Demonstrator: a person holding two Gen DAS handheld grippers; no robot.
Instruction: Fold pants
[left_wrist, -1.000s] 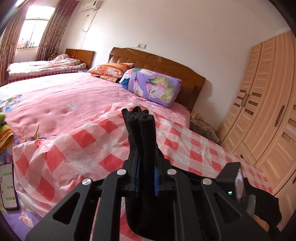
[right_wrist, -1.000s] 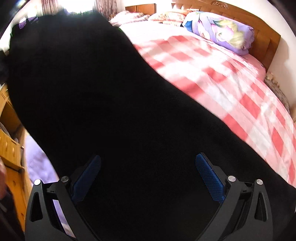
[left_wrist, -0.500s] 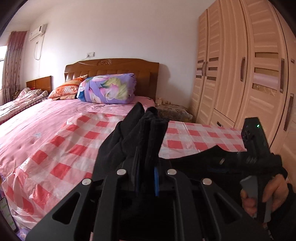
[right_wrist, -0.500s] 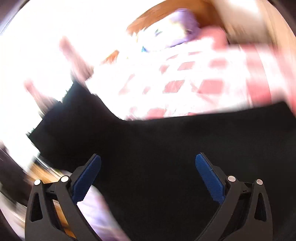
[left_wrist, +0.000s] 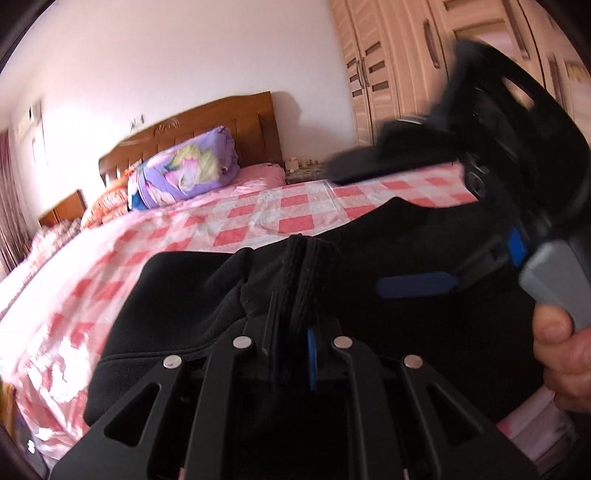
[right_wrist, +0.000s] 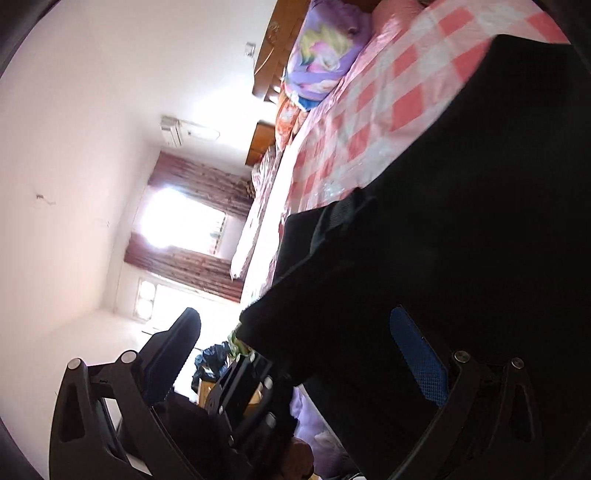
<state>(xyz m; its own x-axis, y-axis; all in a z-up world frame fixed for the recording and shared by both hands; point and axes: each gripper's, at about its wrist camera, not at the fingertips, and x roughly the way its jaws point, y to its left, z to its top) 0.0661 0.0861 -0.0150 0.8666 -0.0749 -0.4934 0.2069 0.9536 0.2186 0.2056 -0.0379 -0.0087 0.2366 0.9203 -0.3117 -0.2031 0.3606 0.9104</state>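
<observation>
**Left jaws clamped on black pants; right jaws spread wide over the fabric**

I read the left gripper (left_wrist: 291, 332) as closed down hard on a bunched, ribbed edge of the black pants (left_wrist: 229, 295). Its jaws stand nearly together, with only the gathered cloth between them, and a sliver of blue pad shows beside the pinched fold. From that grip the pants spread out low across the pink checked bedspread (left_wrist: 236, 229), covering its near part in the left wrist view.

In the same view I see the right gripper (left_wrist: 417, 286) at the right side, held in the person's right hand (left_wrist: 561, 354). One blue finger lies over the dark fabric; another dark part of the device stands higher and is blurred.

The right wrist view is rolled sharply, so the room appears tipped on its side. There the right gripper (right_wrist: 295, 354) has its jaws spread wide. The blue-padded finger sits against the black pants (right_wrist: 461, 221), while the other finger is clear of the cloth with the room behind it. I cannot tell whether any fabric lies between the two pads.

Further back on the bed I note a purple floral pillow (left_wrist: 184, 173) against the wooden headboard (left_wrist: 221, 118), and a pale wardrobe (left_wrist: 388, 66) beyond the bed's far side.
</observation>
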